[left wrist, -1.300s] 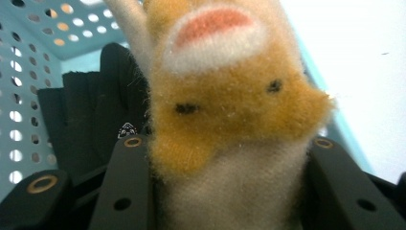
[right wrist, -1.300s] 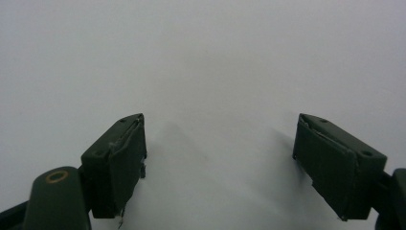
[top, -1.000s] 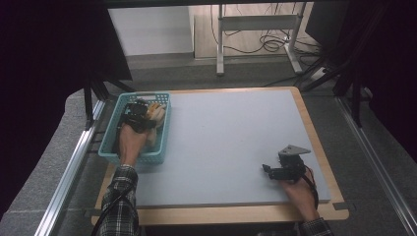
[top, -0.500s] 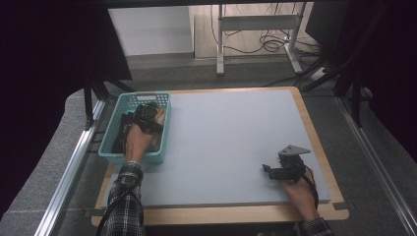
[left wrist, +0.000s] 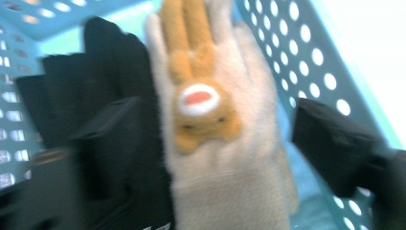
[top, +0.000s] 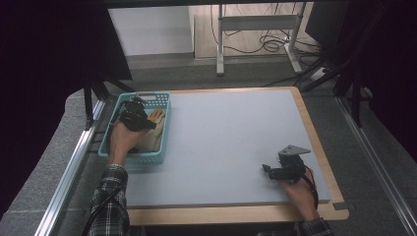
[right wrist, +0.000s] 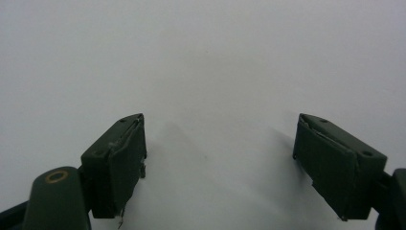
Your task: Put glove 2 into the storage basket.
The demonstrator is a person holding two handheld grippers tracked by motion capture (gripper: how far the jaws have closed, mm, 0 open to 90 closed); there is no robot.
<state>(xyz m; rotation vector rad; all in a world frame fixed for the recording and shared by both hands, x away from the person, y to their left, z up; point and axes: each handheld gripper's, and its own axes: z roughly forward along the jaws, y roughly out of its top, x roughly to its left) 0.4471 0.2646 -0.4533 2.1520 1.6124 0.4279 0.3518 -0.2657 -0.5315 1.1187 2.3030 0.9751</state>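
Here the left gripper [top: 134, 117] hangs over the teal perforated basket [top: 163, 129] at the near-left part of the grey table mat [top: 231, 142], and its jaws have just been opening. In the left gripper view they stand apart, with a beige knitted glove [left wrist: 225, 143] lying between them. The glove's fingers point away from the jaws, and a small orange animal face [left wrist: 198, 112] with long ears is sewn on its back, just ahead of the fingertips. The picture is blurred, so I cannot tell whether the left pad brushes the glove's edge; the right pad stands clear of it, with blue basket floor showing in the gap, so nothing is gripped. A black glove [left wrist: 103, 91] lies just beside the beige one, partly behind the left jaw and reaching farther from it toward the basket's wall. In the high view the beige glove [top: 153, 132] lies in the right half of the basket, directly beneath the left gripper and the hand that holds it, while a plaid sleeve [top: 110, 201] comes in from the near edge. The right gripper [top: 285, 172] rests low on the mat near its front-right corner, well apart from the basket. In the right gripper view its two dark jaws are spread wide, with bare grey mat [right wrist: 210, 76] between and beyond them and nothing held.
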